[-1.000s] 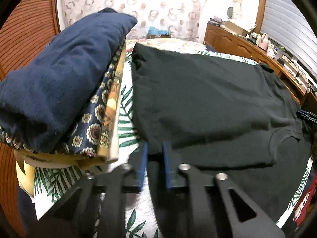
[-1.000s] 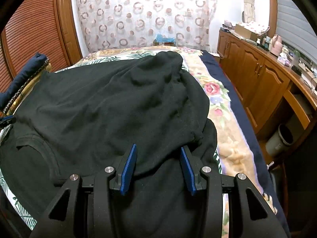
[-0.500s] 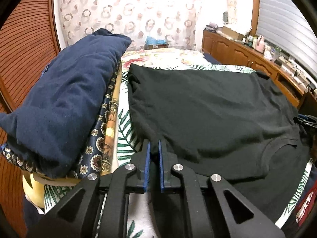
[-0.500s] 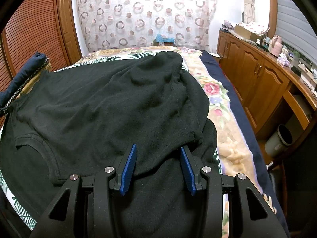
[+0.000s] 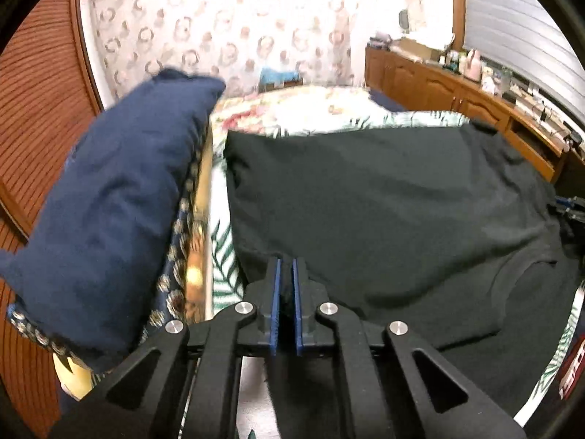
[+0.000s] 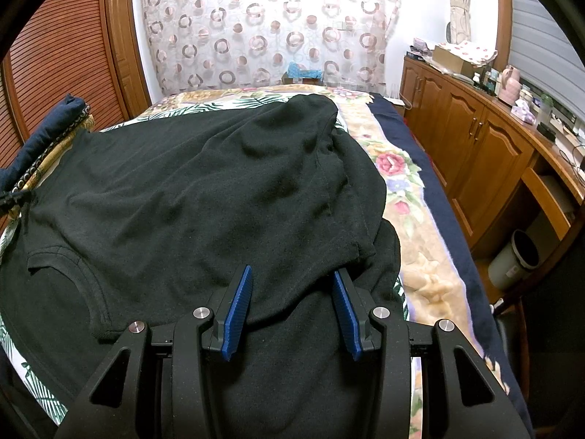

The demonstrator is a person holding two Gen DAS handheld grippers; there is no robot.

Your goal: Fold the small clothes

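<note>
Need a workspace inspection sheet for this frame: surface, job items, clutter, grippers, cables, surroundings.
Surface: bed with floral and leaf-print covers.
Job's things: black T-shirt spread out, bottom part folded up over it.
Clutter: folded stack topped by a navy garment beside the shirt.
Grippers: left gripper shut on the black T-shirt's edge; right gripper open, fabric between its fingers.
Cables: nothing seen.
Surroundings: patterned curtain, wooden cabinets, bin, slatted wooden doors.
</note>
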